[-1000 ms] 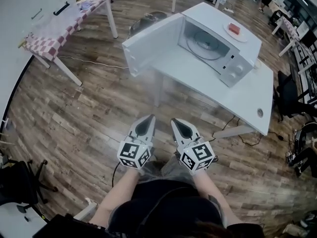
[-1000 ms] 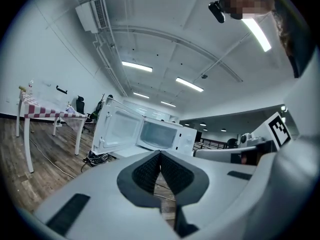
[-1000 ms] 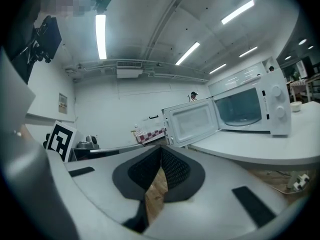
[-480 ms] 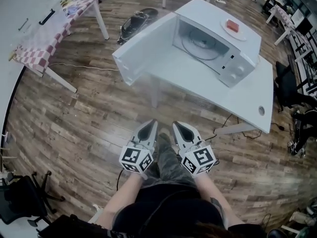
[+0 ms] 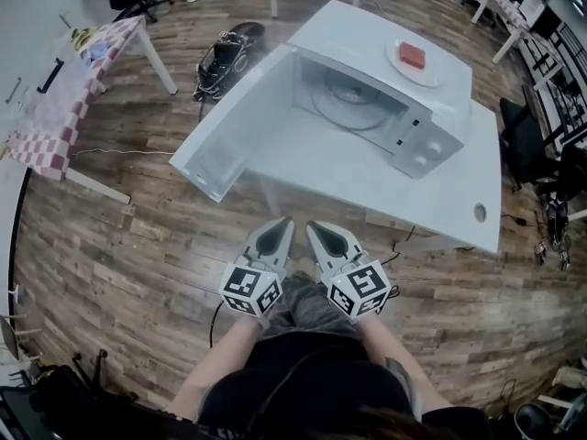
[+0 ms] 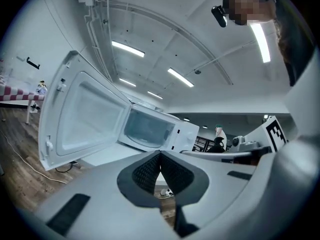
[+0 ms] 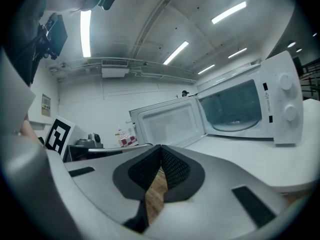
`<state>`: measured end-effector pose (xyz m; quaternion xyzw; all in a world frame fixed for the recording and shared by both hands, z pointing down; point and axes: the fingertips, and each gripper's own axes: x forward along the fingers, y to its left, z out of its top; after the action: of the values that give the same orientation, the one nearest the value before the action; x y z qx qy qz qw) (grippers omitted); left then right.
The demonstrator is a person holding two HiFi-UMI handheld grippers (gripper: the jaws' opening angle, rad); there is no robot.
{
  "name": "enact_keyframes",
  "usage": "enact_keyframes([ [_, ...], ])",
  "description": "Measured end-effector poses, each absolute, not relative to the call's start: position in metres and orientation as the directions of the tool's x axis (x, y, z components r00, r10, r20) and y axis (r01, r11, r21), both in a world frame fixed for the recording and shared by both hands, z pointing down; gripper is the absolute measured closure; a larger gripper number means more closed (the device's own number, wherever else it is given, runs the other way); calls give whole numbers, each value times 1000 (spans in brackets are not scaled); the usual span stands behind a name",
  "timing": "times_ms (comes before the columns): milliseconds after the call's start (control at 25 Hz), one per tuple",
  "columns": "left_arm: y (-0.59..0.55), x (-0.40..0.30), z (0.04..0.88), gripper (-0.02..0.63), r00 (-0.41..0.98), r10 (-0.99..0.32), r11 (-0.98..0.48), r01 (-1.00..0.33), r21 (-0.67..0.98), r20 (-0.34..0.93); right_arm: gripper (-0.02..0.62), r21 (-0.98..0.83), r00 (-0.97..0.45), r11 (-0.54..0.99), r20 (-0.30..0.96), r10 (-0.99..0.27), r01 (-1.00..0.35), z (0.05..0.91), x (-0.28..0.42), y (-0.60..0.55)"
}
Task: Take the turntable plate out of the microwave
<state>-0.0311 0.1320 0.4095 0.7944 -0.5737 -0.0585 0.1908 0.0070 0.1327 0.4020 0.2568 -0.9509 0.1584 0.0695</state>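
Left claw (image 5: pixel 278 231) and right claw (image 5: pixel 323 235) side by side, both closed, empty — turntable plate (image 5: pixel 353 101) inside the open microwave (image 5: pixel 431 126) on the worktop (image 5: pixel 440 204)

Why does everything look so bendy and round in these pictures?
Left gripper view: a wide lens bends the microwave door and darkens the corners. Right gripper view: same bending, and the ceiling lights glare white. Head view: the floor bows near the edges.

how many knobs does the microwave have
2, both at the right end of the microwave's front, one above the other: the upper knob and the lower knob. None seem hidden.
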Motion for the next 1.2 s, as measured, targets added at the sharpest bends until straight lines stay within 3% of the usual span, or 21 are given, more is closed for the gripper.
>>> enact_keyframes([
  [280,79,-37,417,594,366,-915,-284,-882,377,167,575,-322,-828,766,290,-479,-556,423,-2,78],
  [560,31,-43,424,594,375,-910,-291,-882,370,177,575,-329,-837,772,284,-468,-543,426,-17,31],
  [1200,-30,-4,438,594,512,-836,-393,-809,437,196,575,-389,-725,612,351,-592,-688,451,33,-4],
])
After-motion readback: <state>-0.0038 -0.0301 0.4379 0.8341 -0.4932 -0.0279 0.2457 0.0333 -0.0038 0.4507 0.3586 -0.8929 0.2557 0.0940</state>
